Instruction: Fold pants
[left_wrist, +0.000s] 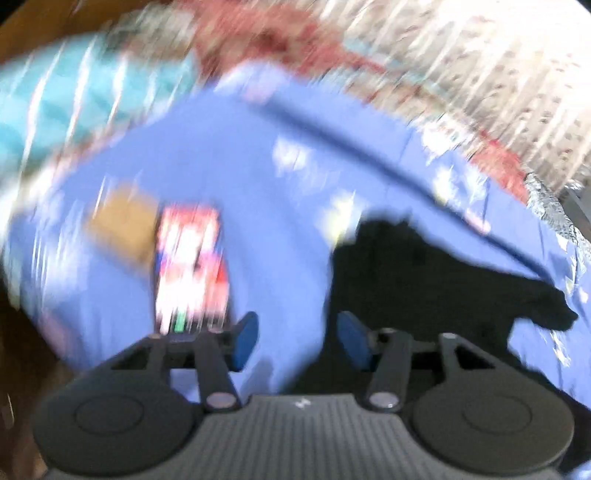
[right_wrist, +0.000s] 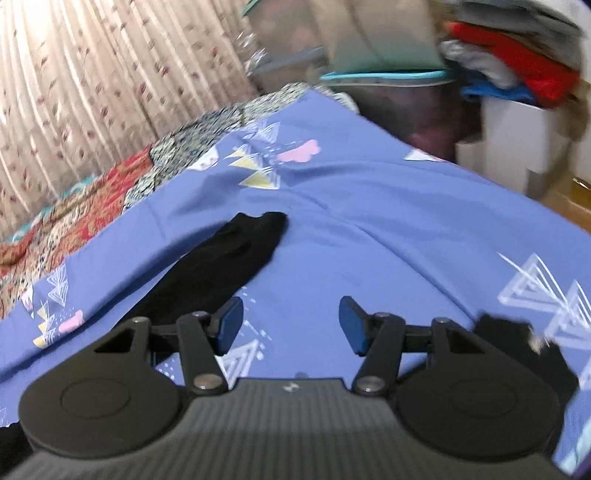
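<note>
The black pants (left_wrist: 417, 269) lie on a blue patterned bedsheet (left_wrist: 240, 166). In the blurred left wrist view they spread ahead and to the right of my left gripper (left_wrist: 297, 341), which is open and empty with its right fingertip over the cloth's edge. In the right wrist view one black pant leg (right_wrist: 225, 258) stretches away at the left, and another black part (right_wrist: 517, 347) shows at the right, behind the gripper body. My right gripper (right_wrist: 291, 323) is open and empty above bare sheet (right_wrist: 369, 221) between them.
A white and red packet (left_wrist: 188, 266) and a brown object (left_wrist: 122, 225) lie on the sheet at the left. A teal cloth (left_wrist: 74, 103) and red patterned quilt (right_wrist: 74, 221) border the bed. Curtains (right_wrist: 92, 74), stacked clothes (right_wrist: 509, 62) and a white bin (right_wrist: 517, 147) stand beyond.
</note>
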